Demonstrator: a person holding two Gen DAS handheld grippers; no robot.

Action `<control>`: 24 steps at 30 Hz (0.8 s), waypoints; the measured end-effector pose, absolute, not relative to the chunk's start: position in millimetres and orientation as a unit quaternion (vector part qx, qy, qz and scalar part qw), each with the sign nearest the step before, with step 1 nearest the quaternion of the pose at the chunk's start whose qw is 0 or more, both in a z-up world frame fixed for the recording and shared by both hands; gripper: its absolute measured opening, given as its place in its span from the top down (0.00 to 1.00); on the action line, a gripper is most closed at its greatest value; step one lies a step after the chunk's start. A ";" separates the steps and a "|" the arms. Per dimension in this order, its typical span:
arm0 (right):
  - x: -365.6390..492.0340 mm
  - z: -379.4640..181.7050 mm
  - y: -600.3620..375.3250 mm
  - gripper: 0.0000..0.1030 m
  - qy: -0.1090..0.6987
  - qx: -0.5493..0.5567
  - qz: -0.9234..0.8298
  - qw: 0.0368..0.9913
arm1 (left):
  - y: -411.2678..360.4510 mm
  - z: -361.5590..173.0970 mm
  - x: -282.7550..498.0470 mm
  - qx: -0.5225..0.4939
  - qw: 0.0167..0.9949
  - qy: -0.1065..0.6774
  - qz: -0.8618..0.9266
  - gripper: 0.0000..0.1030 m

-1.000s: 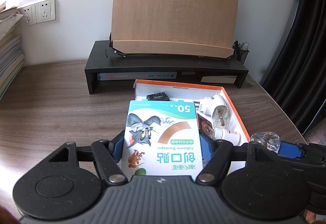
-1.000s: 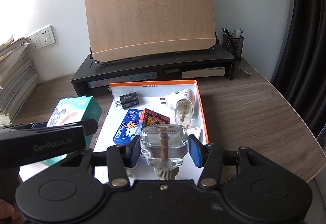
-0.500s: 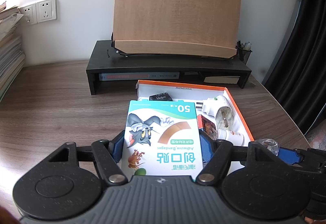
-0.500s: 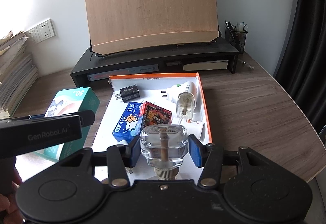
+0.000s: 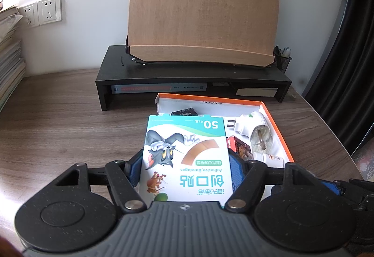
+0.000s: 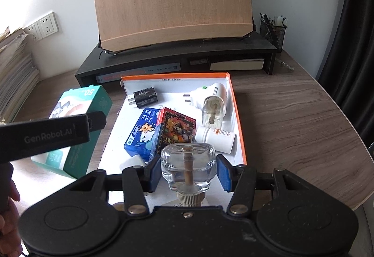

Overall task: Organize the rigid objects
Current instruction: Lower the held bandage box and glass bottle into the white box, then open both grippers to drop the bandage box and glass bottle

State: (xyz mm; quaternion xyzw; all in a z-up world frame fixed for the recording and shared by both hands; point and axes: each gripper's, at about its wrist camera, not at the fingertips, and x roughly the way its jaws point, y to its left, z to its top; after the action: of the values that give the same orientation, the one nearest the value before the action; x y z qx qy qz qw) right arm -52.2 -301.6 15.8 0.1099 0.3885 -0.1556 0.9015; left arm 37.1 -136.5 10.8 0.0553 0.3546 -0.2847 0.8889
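My left gripper (image 5: 185, 163) is shut on a green-and-white adhesive bandage box (image 5: 187, 154) with a cartoon cat, held just left of the orange-rimmed white tray (image 5: 275, 123). In the right wrist view that same bandage box (image 6: 93, 102) hangs beside the tray's left wall. My right gripper (image 6: 188, 170) is shut on a clear glass bottle (image 6: 188, 161) with a brown wick, above the near end of the tray (image 6: 238, 116). In the tray lie a black charger (image 6: 145, 99), a blue box (image 6: 143, 135), a red card box (image 6: 178, 128), a white plug-in vaporizer (image 6: 210, 102) and a white pill bottle (image 6: 215, 137).
A black desk riser (image 6: 177, 56) with a wooden book stand (image 6: 170, 0) stands behind the tray. A mesh pen holder (image 6: 272, 31) is at its right end. Stacked papers (image 6: 14, 70) line the left. A dark curtain and the rounded table edge (image 6: 364, 151) lie right.
My right gripper has tipped down a little with the bottle, which has dropped out of the left wrist view. The left gripper and bandage box have stayed put.
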 end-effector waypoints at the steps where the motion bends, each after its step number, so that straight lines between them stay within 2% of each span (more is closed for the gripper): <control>1: -50.5 14.5 -301.6 0.40 0.392 0.110 -0.150 0.901 | -137.3 10.4 38.9 0.055 0.889 0.355 -0.285 0.30; 2: -49.2 13.8 -301.2 0.41 0.392 0.109 -0.148 0.901 | -138.5 10.1 40.5 0.056 0.889 0.355 -0.285 0.30; 3: -48.1 13.7 -300.0 0.34 0.390 0.106 -0.149 0.902 | -140.4 9.9 42.7 0.057 0.888 0.355 -0.286 0.30; 4: -47.4 14.2 -299.4 0.32 0.388 0.104 -0.150 0.903 | -141.9 9.7 44.3 0.058 0.888 0.355 -0.286 0.30; 19: -63.3 27.6 -317.8 0.32 0.347 0.126 -0.182 0.911 | -207.3 -3.5 101.1 0.079 0.860 0.374 -0.337 0.31; 24: -71.4 30.3 -319.1 0.32 0.340 0.130 -0.193 0.911 | -217.3 -3.8 111.9 0.062 0.848 0.386 -0.357 0.25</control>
State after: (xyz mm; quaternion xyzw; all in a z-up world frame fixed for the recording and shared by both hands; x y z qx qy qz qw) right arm -71.4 -319.1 30.3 0.1298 0.3403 -0.1927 0.9112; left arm 111.9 -217.3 -3.8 0.0625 0.3858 -0.3572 0.8483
